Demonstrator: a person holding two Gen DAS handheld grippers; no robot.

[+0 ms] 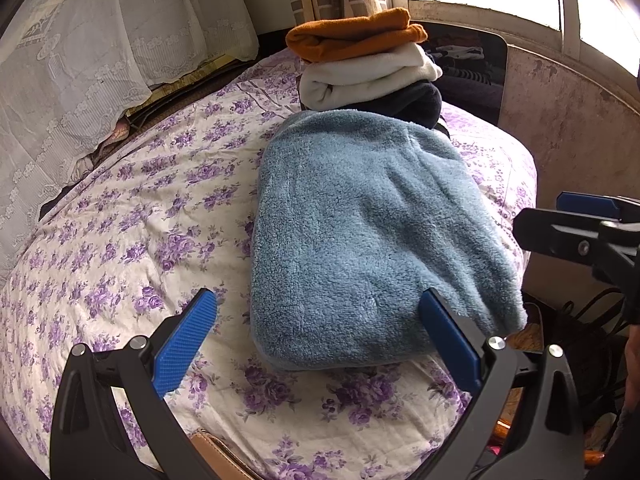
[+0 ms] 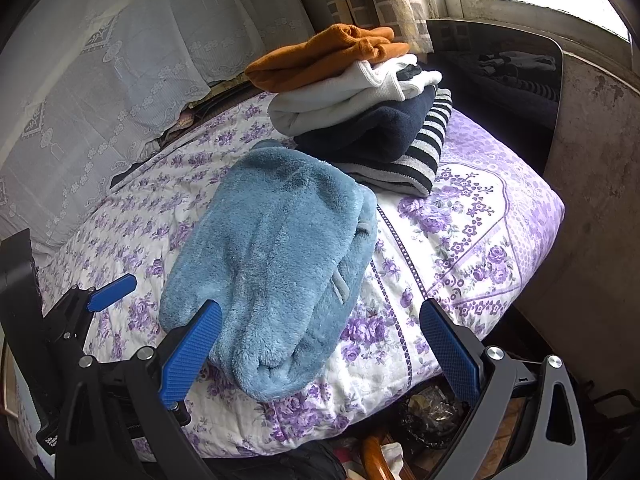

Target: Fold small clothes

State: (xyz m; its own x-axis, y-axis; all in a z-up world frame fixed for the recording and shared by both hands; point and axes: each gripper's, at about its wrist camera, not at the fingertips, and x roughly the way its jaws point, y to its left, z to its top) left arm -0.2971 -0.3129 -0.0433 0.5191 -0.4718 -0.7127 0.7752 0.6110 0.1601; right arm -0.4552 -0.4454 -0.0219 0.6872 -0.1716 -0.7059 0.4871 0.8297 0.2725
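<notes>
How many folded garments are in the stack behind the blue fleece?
4, top to bottom: orange, white, navy, striped, all at the bed's far end. More may be hidden underneath.

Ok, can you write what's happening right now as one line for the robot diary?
left gripper: open, empty | right gripper: open, empty | blue fleece: folded on quilt | stack: four folded, behind fleece

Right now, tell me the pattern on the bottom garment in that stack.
Black-and-white stripes on the bottom garment, clearest in the right wrist view.

Folded fleece on quilt; clothes stack behind, touching.
</notes>
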